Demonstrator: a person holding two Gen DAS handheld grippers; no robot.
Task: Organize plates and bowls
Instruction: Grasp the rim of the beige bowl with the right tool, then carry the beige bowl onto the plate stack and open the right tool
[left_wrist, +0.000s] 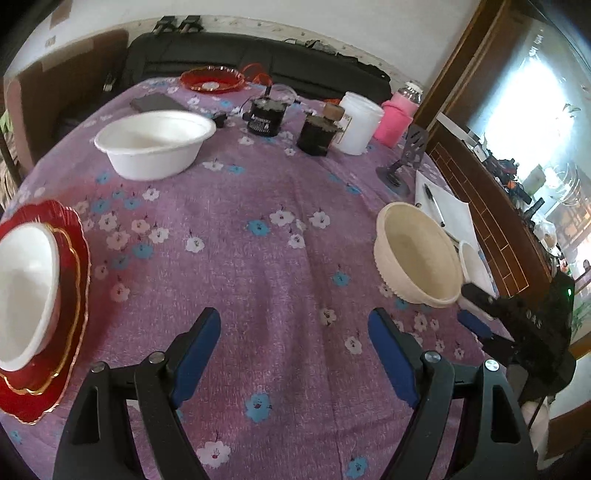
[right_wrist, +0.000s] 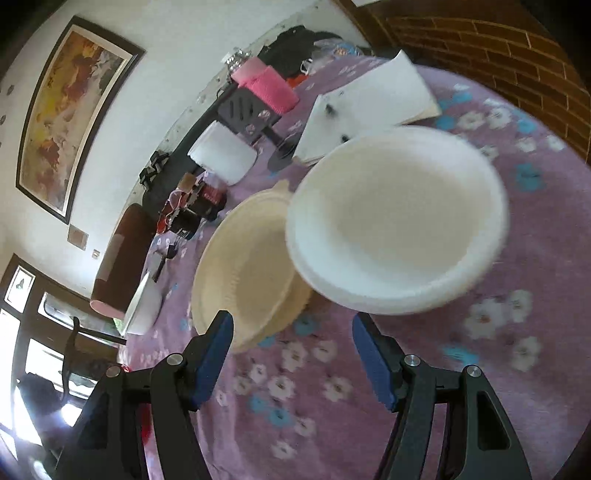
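My left gripper (left_wrist: 294, 317) is open and empty above the purple flowered tablecloth (left_wrist: 280, 258). A white bowl (left_wrist: 26, 291) sits on stacked red plates (left_wrist: 72, 332) at the left. A white bowl (left_wrist: 155, 144) stands further back. A red plate (left_wrist: 212, 78) lies at the far edge. A cream bowl (left_wrist: 417, 254) and a small white bowl (left_wrist: 474, 266) stand at the right, with my right gripper (left_wrist: 474, 308) just beside them. In the right wrist view my right gripper (right_wrist: 291, 325) is open, close to the cream bowl (right_wrist: 243, 273) and the white bowl (right_wrist: 395, 229).
Black jars (left_wrist: 266, 114), a white tub (left_wrist: 358, 122), a pink-sleeved bottle (left_wrist: 397, 114) and a phone stand (left_wrist: 410, 155) crowd the far right. A notepad with a pen (left_wrist: 443, 214) lies by the right edge. A dark phone (left_wrist: 157, 103) lies at the back.
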